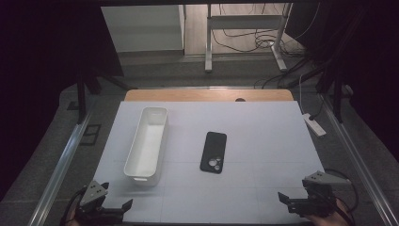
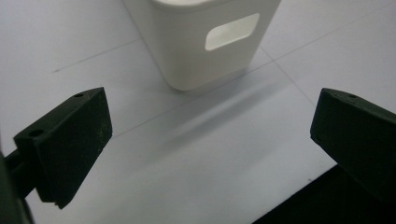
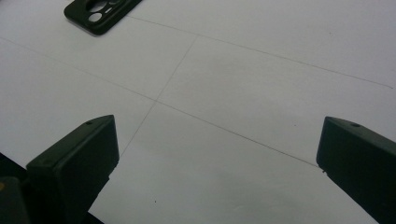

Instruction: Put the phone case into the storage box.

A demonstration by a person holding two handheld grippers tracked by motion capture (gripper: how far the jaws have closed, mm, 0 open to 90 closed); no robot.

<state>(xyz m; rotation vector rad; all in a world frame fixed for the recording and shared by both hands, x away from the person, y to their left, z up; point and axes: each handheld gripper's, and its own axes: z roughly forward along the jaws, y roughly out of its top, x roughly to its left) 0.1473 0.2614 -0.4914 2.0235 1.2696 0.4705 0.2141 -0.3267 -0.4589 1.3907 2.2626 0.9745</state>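
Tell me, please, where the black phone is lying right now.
In the high view the black phone lies camera-side up near the middle of the white table, just right of the white bin and apart from it.

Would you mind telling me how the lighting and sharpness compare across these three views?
High view: dim and soft, dark at both sides, the white table evenly lit, the phone without glare. Left gripper view: the bin looks bright and throws a soft shadow toward the camera; the near black jaws are slightly blurred. Right gripper view: flat, even light, faint grid lines readable, phone cut off at the top edge.
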